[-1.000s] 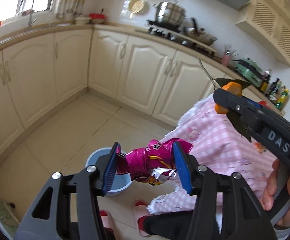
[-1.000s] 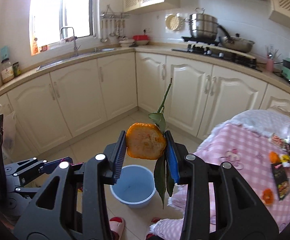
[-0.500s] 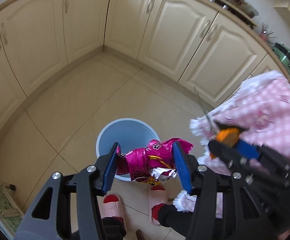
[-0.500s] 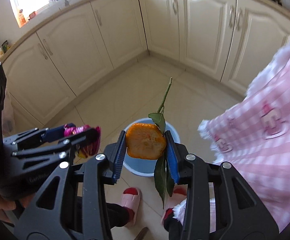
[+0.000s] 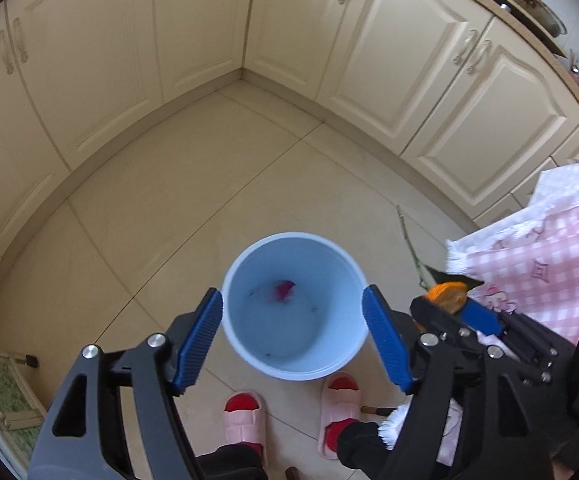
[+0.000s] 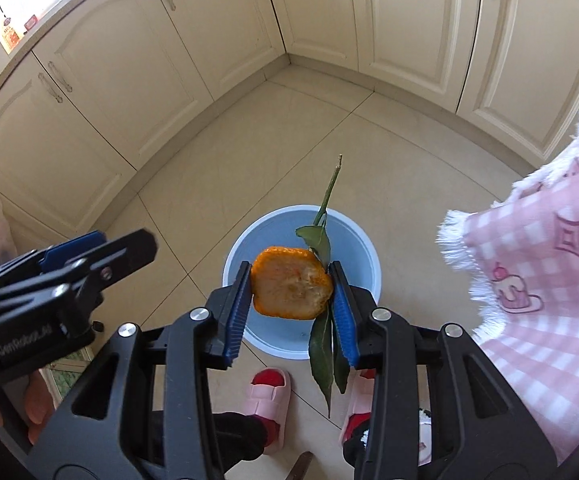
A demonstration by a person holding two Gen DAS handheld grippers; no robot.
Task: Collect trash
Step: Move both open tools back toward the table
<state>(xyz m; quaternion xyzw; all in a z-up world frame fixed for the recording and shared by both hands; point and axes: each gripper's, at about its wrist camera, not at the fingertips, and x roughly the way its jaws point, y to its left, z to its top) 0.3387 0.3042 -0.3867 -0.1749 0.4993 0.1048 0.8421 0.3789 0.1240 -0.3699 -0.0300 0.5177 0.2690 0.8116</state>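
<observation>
The left gripper (image 5: 292, 334) is opening, empty; the right gripper (image 6: 289, 304) squeezes the orange peel (image 6: 291, 288), whose leaves might snag the bucket (image 6: 363, 248) rim.

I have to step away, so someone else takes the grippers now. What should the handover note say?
Left gripper: jaws opening, nothing between them, above the blue bin.
Right gripper: shut on the orange peel with its stem and leaves, over the same bin.
Done: pink wrapper lies in the bin.
Left: open the right gripper to drop the peel, then check the pink-clothed table for more trash.
</observation>
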